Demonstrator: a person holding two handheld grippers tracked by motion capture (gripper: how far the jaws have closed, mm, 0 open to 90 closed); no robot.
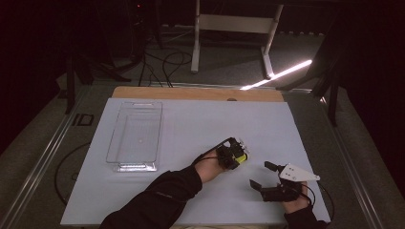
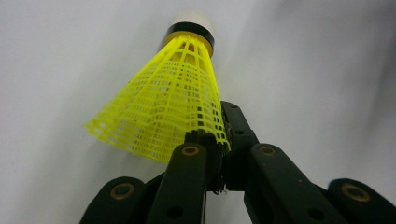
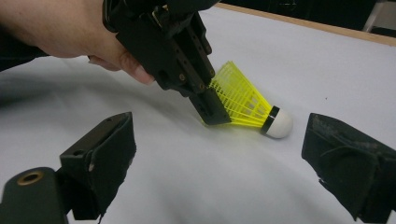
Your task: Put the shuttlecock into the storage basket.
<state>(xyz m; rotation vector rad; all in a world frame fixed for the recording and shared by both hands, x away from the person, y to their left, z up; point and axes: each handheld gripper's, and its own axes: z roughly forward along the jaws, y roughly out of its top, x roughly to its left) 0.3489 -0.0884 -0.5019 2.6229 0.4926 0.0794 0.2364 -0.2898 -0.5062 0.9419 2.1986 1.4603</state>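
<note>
No readable text, label, brand, number or sign anywhere: none on the yellow shuttlecock (image 3: 245, 105), none on the clear plastic tray (image 1: 135, 136), none on the white table (image 1: 200, 119).

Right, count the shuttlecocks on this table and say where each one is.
1. The yellow plastic shuttlecock with a white cork tip lies on the white table sheet, its skirt pinched in the left gripper. None shows in the clear plastic tray.

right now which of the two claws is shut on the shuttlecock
The left claw: its jaws pinch the yellow shuttlecock by its skirt. The right claw stands open and empty.
</note>
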